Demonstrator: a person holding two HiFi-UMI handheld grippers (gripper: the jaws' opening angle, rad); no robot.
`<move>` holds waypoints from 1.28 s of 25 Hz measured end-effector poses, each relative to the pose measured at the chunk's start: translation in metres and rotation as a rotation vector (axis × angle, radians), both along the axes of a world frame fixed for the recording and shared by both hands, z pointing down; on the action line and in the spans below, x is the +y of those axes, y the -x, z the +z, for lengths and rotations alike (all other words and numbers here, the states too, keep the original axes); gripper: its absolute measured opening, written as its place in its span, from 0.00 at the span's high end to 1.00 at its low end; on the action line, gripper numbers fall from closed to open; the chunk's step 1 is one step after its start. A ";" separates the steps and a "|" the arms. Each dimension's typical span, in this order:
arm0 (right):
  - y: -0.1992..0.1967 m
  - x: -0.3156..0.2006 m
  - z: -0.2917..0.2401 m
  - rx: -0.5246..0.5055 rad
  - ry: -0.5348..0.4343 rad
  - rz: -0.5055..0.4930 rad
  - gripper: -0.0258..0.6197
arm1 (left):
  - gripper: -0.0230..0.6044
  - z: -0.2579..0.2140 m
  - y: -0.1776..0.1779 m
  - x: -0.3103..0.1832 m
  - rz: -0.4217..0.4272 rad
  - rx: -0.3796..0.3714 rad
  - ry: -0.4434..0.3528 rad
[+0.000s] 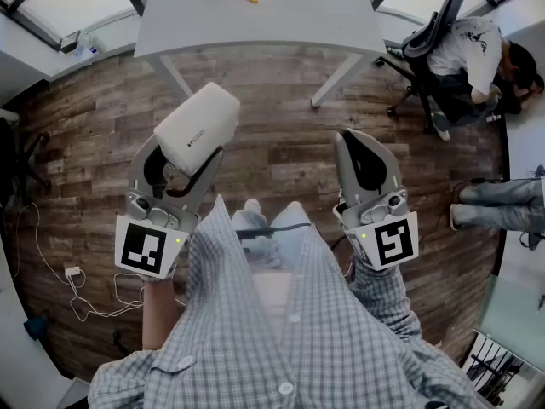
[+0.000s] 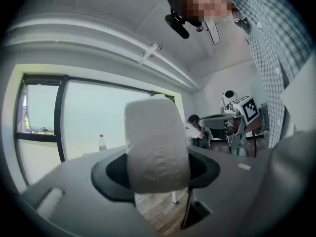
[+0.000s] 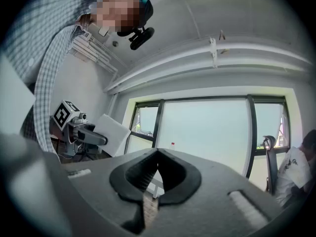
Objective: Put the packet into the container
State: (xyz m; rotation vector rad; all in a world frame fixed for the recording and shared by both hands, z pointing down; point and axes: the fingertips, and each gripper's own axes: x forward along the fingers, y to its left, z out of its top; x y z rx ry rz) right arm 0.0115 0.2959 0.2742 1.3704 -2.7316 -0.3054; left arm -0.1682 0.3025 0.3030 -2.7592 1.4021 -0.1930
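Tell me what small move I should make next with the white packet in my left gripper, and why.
Probably carry it forward toward the table. The left gripper is shut on the packet, held level over the wood floor, short of the table's edge. The right gripper is shut and empty. Where the packet should go isn't clearly in view, so closing in may help.

Dark wood-plank floor (image 1: 281,143), white table (image 1: 255,15), black office chair (image 1: 423,43), big bright windows (image 3: 207,132)
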 end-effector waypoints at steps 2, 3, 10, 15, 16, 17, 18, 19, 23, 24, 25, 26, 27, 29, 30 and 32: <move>0.000 0.002 -0.002 -0.009 0.002 0.003 0.96 | 0.54 0.000 0.001 0.002 -0.001 -0.003 -0.002; -0.001 0.002 -0.002 -0.012 0.002 0.006 0.96 | 0.54 0.000 0.001 0.002 -0.002 -0.004 -0.003; -0.003 0.005 0.000 -0.015 0.001 0.029 0.96 | 0.54 0.001 0.002 0.005 0.008 0.003 -0.005; -0.006 0.007 0.001 -0.018 0.007 0.043 0.96 | 0.54 -0.001 0.002 0.004 0.007 0.021 -0.009; -0.007 0.007 0.002 -0.016 0.009 0.045 0.96 | 0.54 -0.001 0.001 0.003 0.008 0.023 -0.009; -0.009 0.007 0.003 -0.015 0.011 0.048 0.96 | 0.54 -0.001 0.001 0.003 0.008 0.024 -0.009; -0.011 0.006 0.004 -0.013 0.013 0.049 0.96 | 0.54 0.000 0.000 0.002 0.007 0.024 -0.008; -0.012 0.005 0.005 -0.010 0.014 0.048 0.96 | 0.54 0.000 -0.001 0.002 0.005 0.026 -0.008; -0.013 -0.001 0.006 0.004 0.018 0.025 0.96 | 0.54 0.000 -0.004 -0.002 -0.005 0.038 0.000; -0.013 -0.003 0.005 0.006 0.017 0.016 0.96 | 0.54 0.000 -0.004 -0.003 -0.010 0.039 0.003; -0.013 -0.006 0.005 0.007 0.015 0.009 0.96 | 0.54 0.000 -0.005 -0.005 -0.014 0.037 0.006; -0.014 -0.010 0.006 0.008 0.014 0.004 0.96 | 0.54 0.000 -0.006 -0.007 -0.019 0.035 0.009; -0.015 -0.014 0.006 0.008 0.012 0.001 0.96 | 0.54 0.001 -0.007 -0.010 -0.023 0.033 0.011; -0.019 -0.021 0.008 0.006 0.014 -0.006 0.96 | 0.54 0.000 -0.010 -0.017 -0.032 0.033 0.008; -0.020 -0.025 0.009 0.004 0.017 -0.011 0.96 | 0.54 -0.002 -0.012 -0.021 -0.038 0.037 0.003; -0.024 -0.034 0.010 0.001 0.025 -0.022 0.96 | 0.54 -0.008 -0.018 -0.031 -0.053 0.050 -0.012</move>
